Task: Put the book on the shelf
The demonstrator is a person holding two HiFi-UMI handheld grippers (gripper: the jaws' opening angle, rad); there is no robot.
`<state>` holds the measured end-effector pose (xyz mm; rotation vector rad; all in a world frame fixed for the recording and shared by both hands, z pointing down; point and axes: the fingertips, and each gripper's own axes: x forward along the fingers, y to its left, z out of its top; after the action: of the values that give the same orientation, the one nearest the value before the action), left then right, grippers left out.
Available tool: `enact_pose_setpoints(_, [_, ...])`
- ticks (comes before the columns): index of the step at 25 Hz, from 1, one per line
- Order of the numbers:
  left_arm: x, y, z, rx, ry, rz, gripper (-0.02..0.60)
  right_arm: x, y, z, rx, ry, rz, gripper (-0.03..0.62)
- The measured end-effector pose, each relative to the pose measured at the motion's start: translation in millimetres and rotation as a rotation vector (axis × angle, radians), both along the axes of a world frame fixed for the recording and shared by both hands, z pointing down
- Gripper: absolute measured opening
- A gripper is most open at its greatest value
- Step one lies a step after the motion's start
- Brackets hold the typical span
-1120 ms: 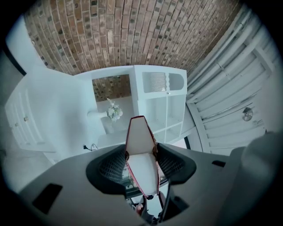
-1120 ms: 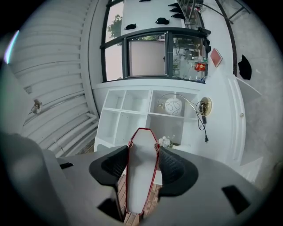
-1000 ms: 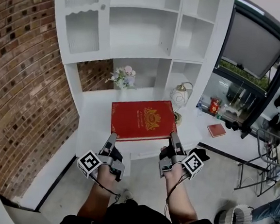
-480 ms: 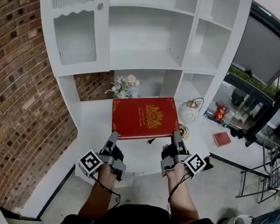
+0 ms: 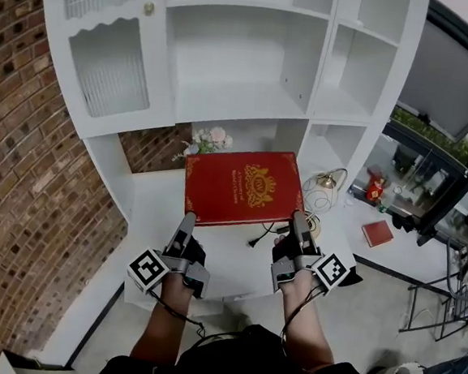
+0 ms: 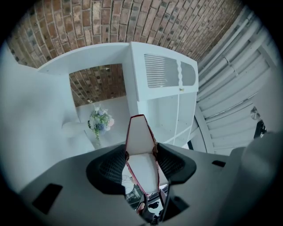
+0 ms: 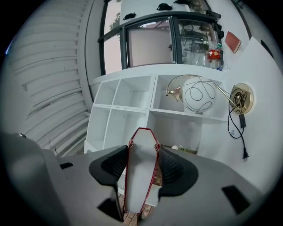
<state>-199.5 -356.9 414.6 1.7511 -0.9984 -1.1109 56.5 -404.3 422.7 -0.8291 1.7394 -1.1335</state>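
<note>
A large red book with a gold emblem hangs flat above the white counter, below the white shelf unit with its open compartments. My left gripper is shut on the book's near left corner and my right gripper is shut on its near right corner. In the left gripper view the book's white page edge stands clamped between the dark pads of the left gripper. In the right gripper view the book sits likewise inside the right gripper.
A flower bunch stands at the back of the counter niche. To the right of the book is a round lamp with a gold base, and its cord and plug lie on the counter. A small red book lies farther right. A brick wall closes the left side.
Both grippers have raised the book off the counter and carried it up toward the shelf unit. The plug beneath it has come into sight.
</note>
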Motion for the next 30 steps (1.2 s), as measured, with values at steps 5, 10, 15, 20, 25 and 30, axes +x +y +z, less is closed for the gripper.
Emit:
enact_pose_setpoints(5, [9,-22,-25,0.043,0.008,-0.02,0.233,6,-29,-19,0.024,-0.013,-0.022,0.238])
enact_pose_setpoints(10, [8,-43,-48,0.085,0.002,-0.056,0.233,4,-57,-46,0.08,-0.025,-0.05,0.238])
enact_pose_setpoints(15, [10,-65,-65,0.112,-0.012,-0.088,0.234,4,-85,-61,0.106,-0.039,-0.075,0.238])
enact_pose_setpoints(20, [9,-88,-83,0.147,-0.033,-0.12,0.235,4,-112,-76,0.133,-0.046,-0.095,0.238])
enact_pose_setpoints(25, [5,-111,-95,0.167,-0.039,-0.152,0.235,-1,-139,-89,0.151,-0.047,-0.106,0.238])
enact_pose_setpoints(30, [0,-139,-104,0.18,-0.041,-0.168,0.235,-8,-169,-96,0.145,-0.055,-0.116,0.239])
